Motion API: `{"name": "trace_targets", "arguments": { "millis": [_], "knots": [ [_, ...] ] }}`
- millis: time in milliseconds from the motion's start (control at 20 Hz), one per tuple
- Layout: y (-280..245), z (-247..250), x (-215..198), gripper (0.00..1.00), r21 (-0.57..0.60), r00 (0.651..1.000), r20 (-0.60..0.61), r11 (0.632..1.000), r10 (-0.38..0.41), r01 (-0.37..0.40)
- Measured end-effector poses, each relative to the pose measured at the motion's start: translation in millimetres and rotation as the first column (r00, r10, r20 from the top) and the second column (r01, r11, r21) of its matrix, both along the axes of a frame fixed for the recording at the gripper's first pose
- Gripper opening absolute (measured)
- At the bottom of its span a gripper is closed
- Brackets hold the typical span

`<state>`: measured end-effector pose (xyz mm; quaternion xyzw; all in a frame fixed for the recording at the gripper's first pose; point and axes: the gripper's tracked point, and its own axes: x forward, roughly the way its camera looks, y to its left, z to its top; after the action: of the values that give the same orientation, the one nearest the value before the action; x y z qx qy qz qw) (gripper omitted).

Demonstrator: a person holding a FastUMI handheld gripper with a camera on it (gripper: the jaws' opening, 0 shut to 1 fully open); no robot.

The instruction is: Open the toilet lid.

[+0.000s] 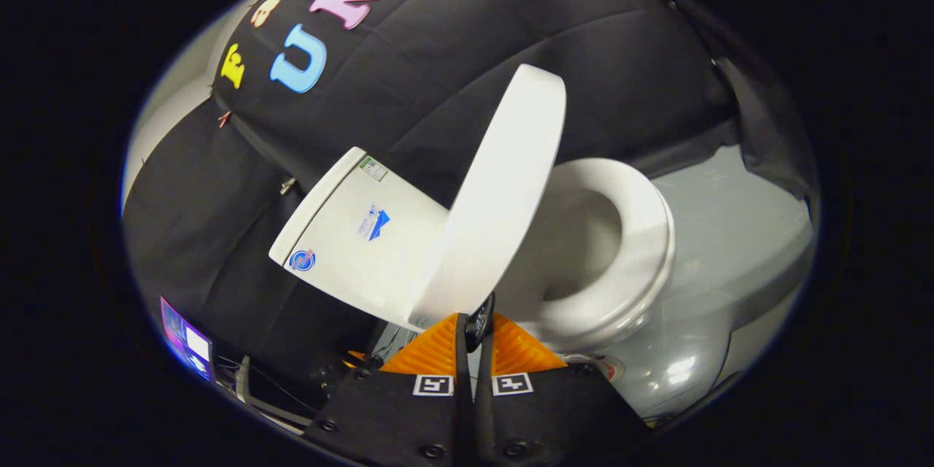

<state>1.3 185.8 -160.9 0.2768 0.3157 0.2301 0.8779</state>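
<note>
The toilet (627,350) fills the middle of the frame, tilted by the camera, its tank (350,248) at centre left with stickers too small to read. The lid (503,190) stands raised at centre, clear of the seat (642,233) to its right. It looks rigid, smooth and fairly light, best taken by its free edge. The gripper (473,332), bottom centre, is nearly closed, a thin gap between its fingers, pinching nothing evident.

gripper (473,339): ribbed wedge fingers, square coded tag on each, dark housing behind w/ round screws along edge
</note>
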Motion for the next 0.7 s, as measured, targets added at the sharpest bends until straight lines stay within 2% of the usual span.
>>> {"name": "trace_targets", "arguments": {
  "millis": [150, 350, 700],
  "knots": [
    [24, 42, 2, 0.05, -0.129, 0.987, 0.146, 0.991, 0.063, -0.044],
    [56, 83, 8, 0.05, -0.198, 0.960, 0.249, 0.977, 0.128, -0.079],
    [121, 129, 14, 0.05, -0.268, 0.902, 0.348, 0.949, 0.256, -0.166]
  ]
}}
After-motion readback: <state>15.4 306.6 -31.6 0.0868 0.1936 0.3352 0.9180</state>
